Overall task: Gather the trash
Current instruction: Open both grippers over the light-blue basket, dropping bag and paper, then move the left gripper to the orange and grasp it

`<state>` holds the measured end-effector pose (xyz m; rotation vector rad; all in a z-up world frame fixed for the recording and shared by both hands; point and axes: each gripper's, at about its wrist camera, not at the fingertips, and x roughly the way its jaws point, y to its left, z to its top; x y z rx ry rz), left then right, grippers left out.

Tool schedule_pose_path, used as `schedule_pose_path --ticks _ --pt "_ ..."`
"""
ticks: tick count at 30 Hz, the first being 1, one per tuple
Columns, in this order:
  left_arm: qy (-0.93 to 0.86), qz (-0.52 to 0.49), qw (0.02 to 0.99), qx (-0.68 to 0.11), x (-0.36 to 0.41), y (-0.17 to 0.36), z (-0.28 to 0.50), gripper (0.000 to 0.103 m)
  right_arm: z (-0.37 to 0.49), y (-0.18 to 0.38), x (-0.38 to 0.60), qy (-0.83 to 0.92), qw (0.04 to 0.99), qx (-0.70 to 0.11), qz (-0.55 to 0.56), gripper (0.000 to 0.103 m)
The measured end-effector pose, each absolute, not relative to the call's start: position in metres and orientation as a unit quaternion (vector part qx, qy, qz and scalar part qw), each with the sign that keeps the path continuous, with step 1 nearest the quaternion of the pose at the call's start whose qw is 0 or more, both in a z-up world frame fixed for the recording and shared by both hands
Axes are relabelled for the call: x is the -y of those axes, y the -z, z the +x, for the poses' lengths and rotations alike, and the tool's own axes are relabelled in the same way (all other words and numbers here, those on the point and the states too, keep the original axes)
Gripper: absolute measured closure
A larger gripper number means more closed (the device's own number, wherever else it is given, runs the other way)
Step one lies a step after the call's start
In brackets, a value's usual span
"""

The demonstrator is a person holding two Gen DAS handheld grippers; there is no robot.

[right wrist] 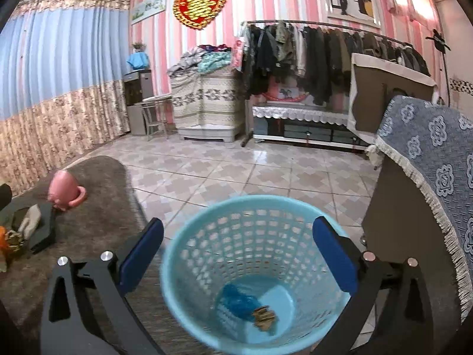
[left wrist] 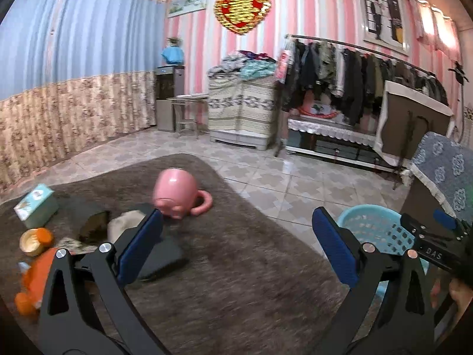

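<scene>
The brown rug (left wrist: 236,266) covers the near floor, and most of what is left to collect lies at its left end. The blue bin (right wrist: 254,269) stands at the rug's right edge on the tiles, beside a cloth-draped cabinet (right wrist: 437,183). The right tongs (right wrist: 236,254) hang over the bin's mouth, spread wide and holding nothing, a finger on either side of the rim.

Two pieces already lie on the bin floor: a crumpled blue wrapper (right wrist: 236,300) and a small brown scrap (right wrist: 263,318) touching it. So the job looks partly done, perhaps under half.

The left tongs (left wrist: 236,251) are also spread and empty, aimed across the rug with the bin off to their right. A pink mug (left wrist: 177,195) lies on its side ahead of them (probably not trash). Near the left finger sit a dark flat pad (left wrist: 165,260), a beige wad (left wrist: 124,224) and a dark crumpled wrapper (left wrist: 94,226). Further left are a teal box (left wrist: 37,207), an orange toy (left wrist: 32,272) and a small orange-rimmed cup (left wrist: 32,241). Which of these count as trash I cannot tell for certain; the wrapper and wad seem likeliest.
</scene>
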<state>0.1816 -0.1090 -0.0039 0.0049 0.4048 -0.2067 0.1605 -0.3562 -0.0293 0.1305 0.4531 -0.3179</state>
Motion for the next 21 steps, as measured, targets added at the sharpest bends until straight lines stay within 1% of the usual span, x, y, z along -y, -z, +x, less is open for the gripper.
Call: schedule_pose_path --ticks 8,21 --pt "0.043 -0.008 0.979 -0.197 0.039 -0.006 0.154 0.005 0.154 0.019 0.294 0.096 0.969 -0.22 0.05 0.004" --pt "-0.064 -0.028 0.975 -0.212 -0.08 0.005 0.116 0.005 0.162 0.026 0.195 0.005 0.973 -0.231 0.021 0.004"
